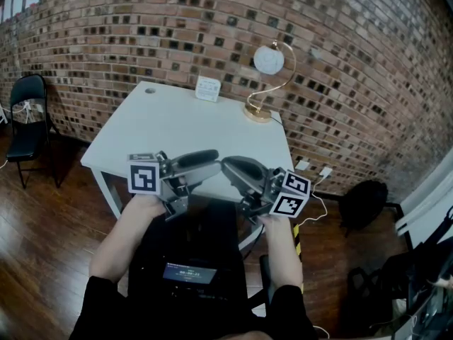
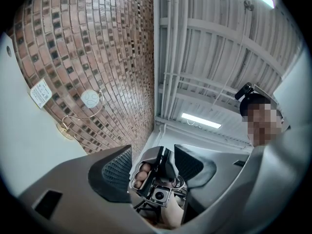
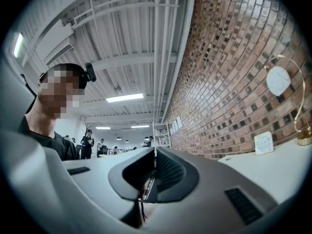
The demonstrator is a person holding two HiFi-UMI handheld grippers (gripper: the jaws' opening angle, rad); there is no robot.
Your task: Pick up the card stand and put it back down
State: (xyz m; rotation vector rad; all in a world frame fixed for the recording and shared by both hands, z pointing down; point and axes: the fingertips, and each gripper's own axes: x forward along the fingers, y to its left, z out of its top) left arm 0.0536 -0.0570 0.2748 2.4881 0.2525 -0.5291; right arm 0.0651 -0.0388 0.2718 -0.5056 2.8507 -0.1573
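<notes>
White card stand (image 1: 207,88) upright on table (image 1: 177,133), face toward camera.

Left gripper (image 1: 211,163) jaws apart, right gripper (image 1: 231,167) jaws together.

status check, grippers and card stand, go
Left gripper open, empty. Right gripper shut, empty. Card stand untouched at table far edge, left of lamp. Nothing in the way.
</notes>
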